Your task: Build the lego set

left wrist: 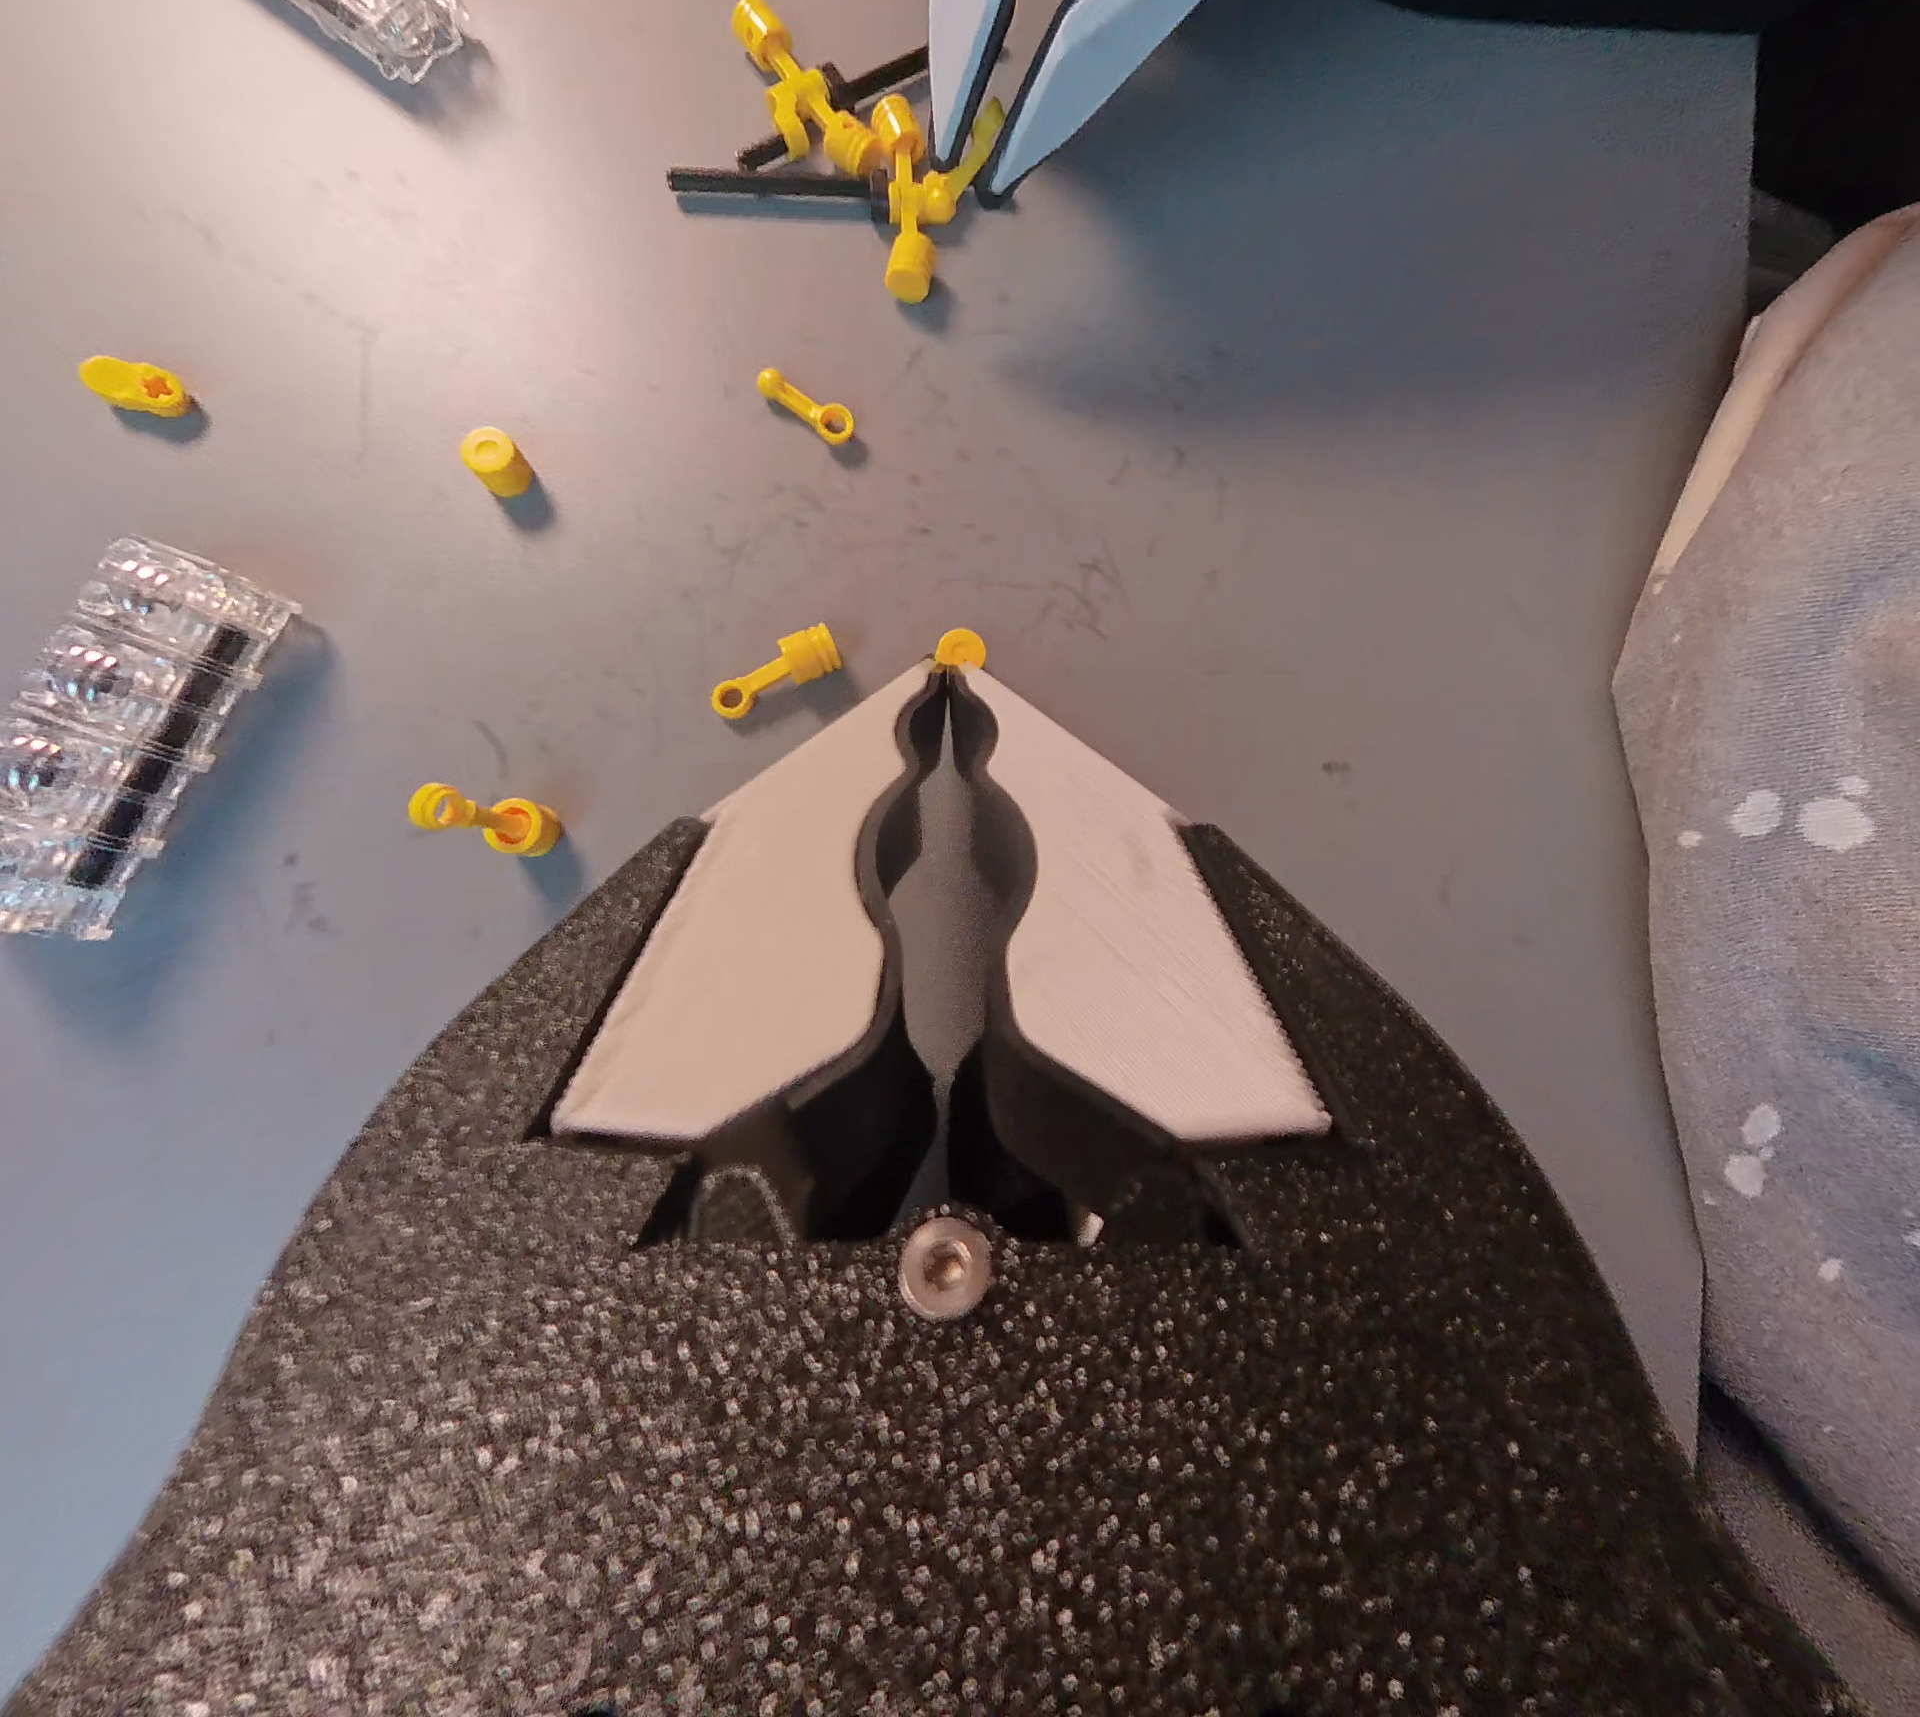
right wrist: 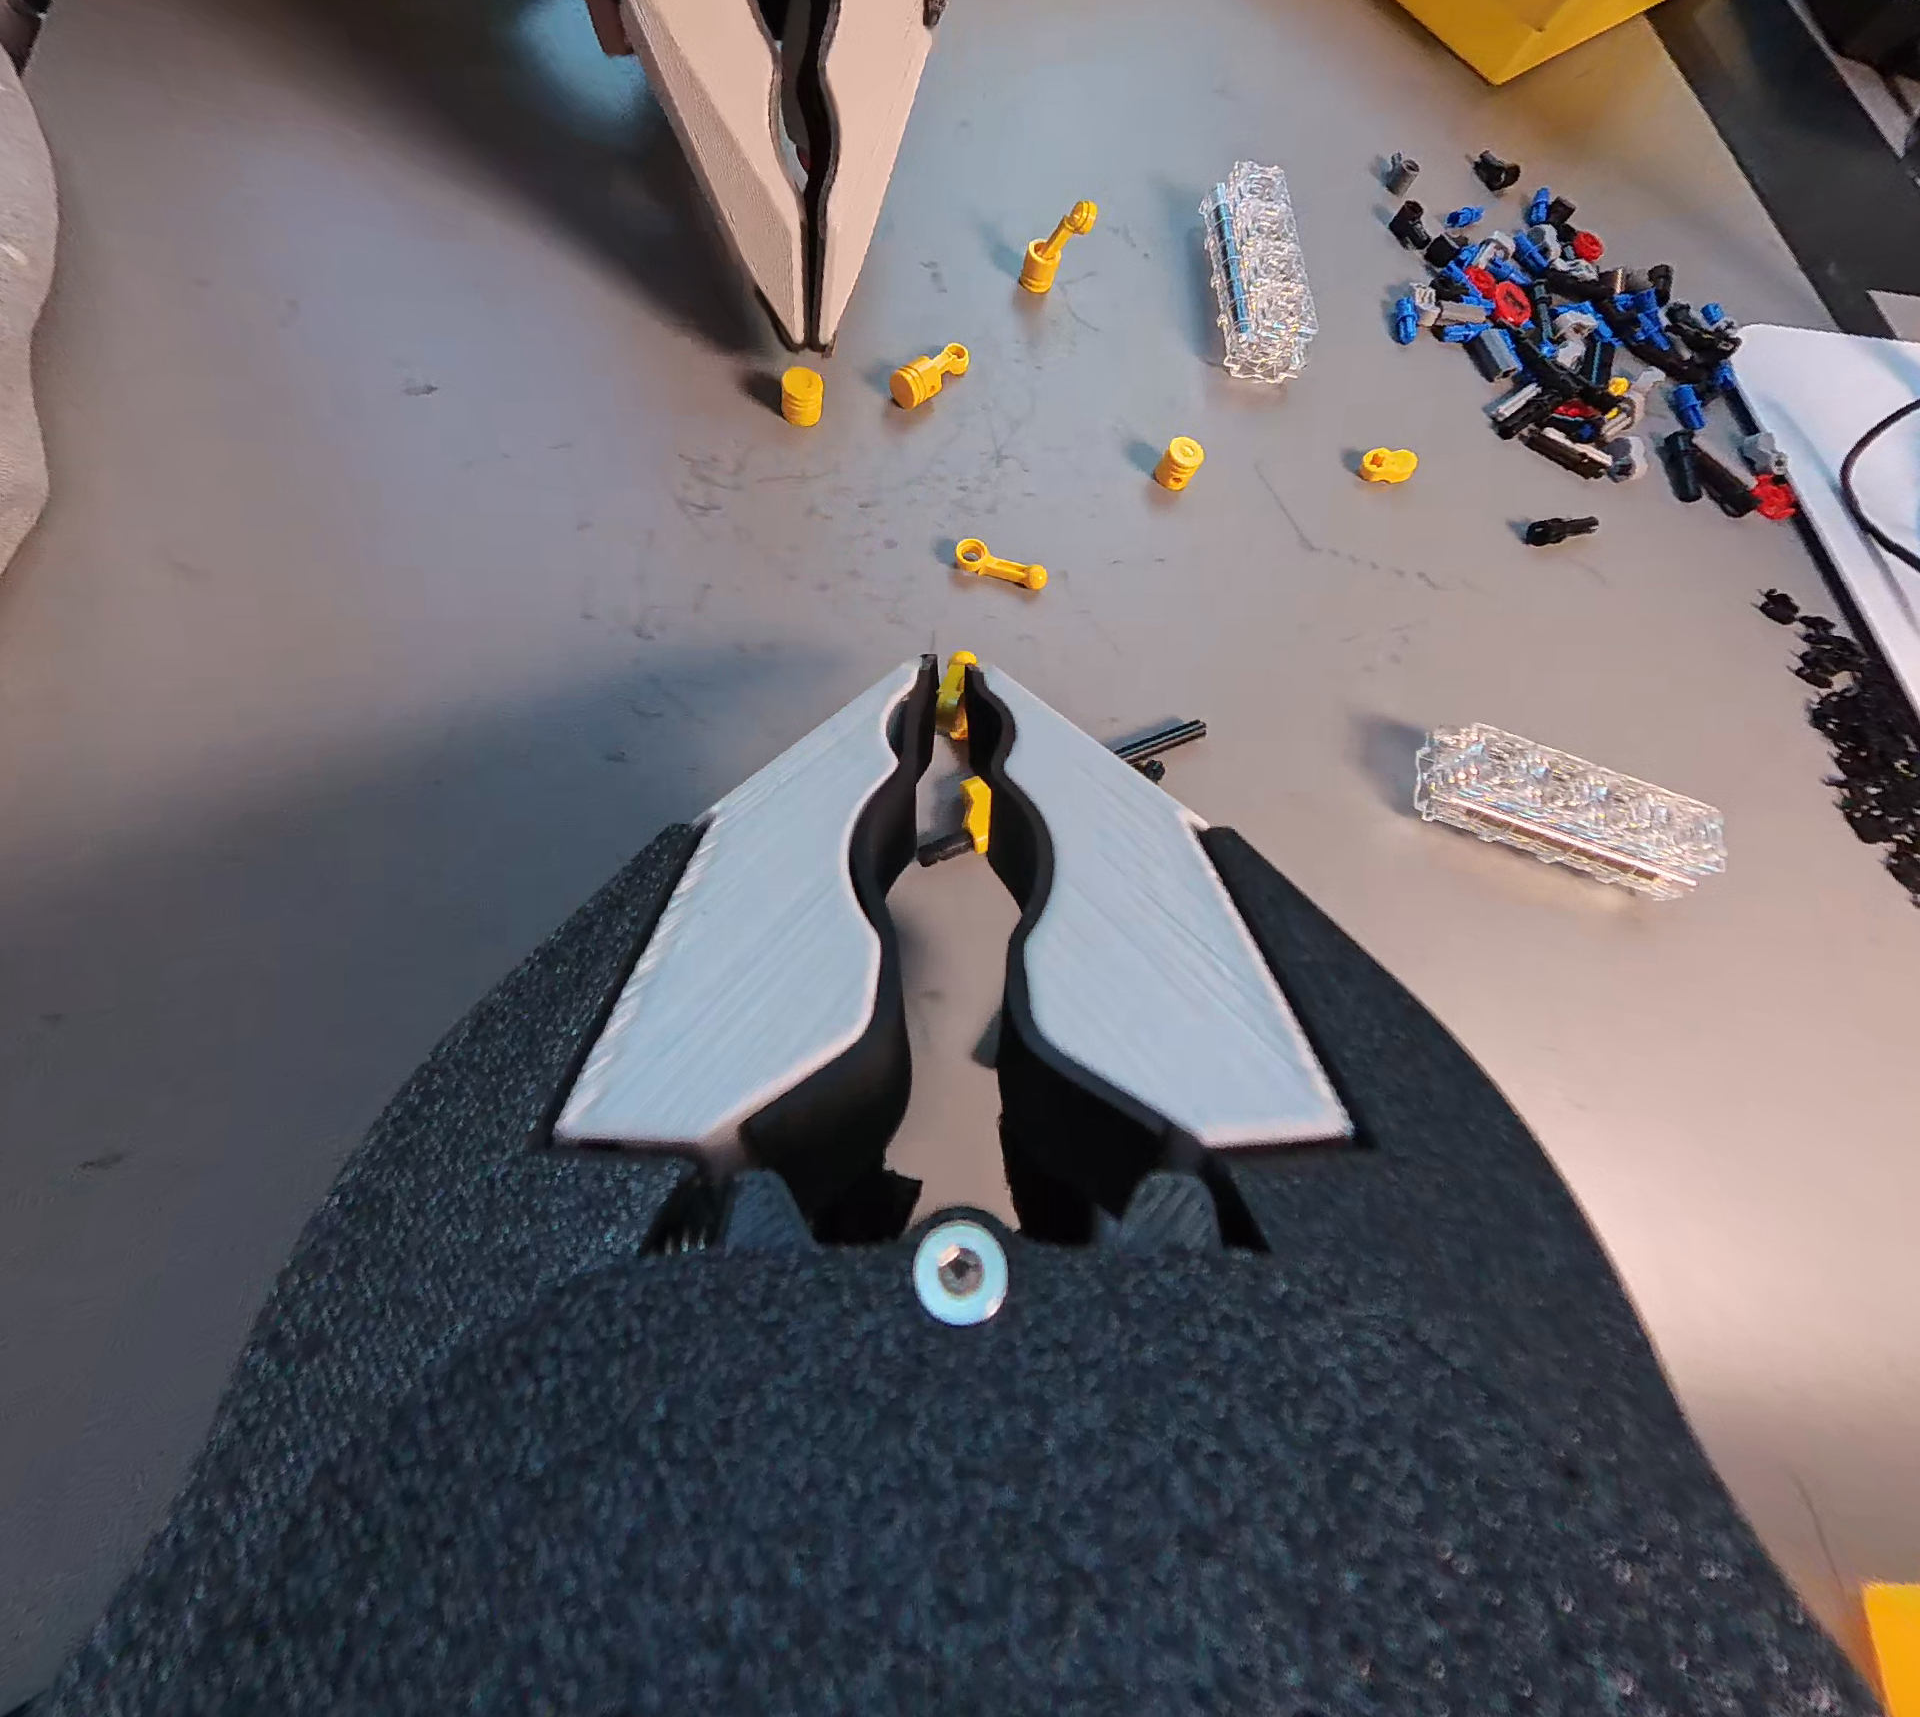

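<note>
Left gripper [left wrist: 948, 668] pinched shut, tips touching small yellow plastic piston [right wrist: 801, 397]; right gripper [right wrist: 948, 672] clamps yellow plastic rod piece [right wrist: 954, 699], twelve o'clock. Best squeezing gently, probably.

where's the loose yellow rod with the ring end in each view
Left wrist view: yellow rod upper centre, below the yellow pile.
Right wrist view: the rod at centre, just ahead of the right tool.
Shared landmark: the lone yellow cylinder nearby.
</note>
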### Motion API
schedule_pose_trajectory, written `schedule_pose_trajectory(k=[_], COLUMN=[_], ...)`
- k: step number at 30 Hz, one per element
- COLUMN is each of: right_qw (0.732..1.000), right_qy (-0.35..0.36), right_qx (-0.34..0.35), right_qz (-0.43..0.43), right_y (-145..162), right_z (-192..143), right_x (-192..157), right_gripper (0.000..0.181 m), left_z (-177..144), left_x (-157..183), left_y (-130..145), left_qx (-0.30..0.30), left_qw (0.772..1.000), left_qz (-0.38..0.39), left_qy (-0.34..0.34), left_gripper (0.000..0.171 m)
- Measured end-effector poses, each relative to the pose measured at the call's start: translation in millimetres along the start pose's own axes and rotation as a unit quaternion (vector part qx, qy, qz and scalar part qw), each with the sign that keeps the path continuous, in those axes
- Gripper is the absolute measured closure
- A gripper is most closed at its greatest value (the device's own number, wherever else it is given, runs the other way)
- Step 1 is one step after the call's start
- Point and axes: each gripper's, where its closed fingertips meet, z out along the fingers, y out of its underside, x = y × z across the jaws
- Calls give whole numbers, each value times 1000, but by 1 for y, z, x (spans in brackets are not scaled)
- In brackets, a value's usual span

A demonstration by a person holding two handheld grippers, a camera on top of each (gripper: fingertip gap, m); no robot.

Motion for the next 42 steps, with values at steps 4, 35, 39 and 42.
schedule_pose_trajectory(k=[4,35,39,42], right_qw=[1000,1000,1000,1000], right_qy=[3,11,11,12], right_qx=[-3,-9,-11,-14], right_qz=[-3,-1,-4,-2], right_y=[1,5,5,7], right_z=[1,-1,-1,-1], right_x=[1,5,4,5], right_gripper=[176,176,176,176], left_z=[4,57,56,53], left_x=[4,84,86,80], left_y=[-2,-27,-30,-32], left_qx=[-6,-12,-6,-6], left_qw=[1000,992,992,993], left_qz=[9,104,92,87], left_qy=[6,71,89,84], left_gripper=[171,159,171,171])
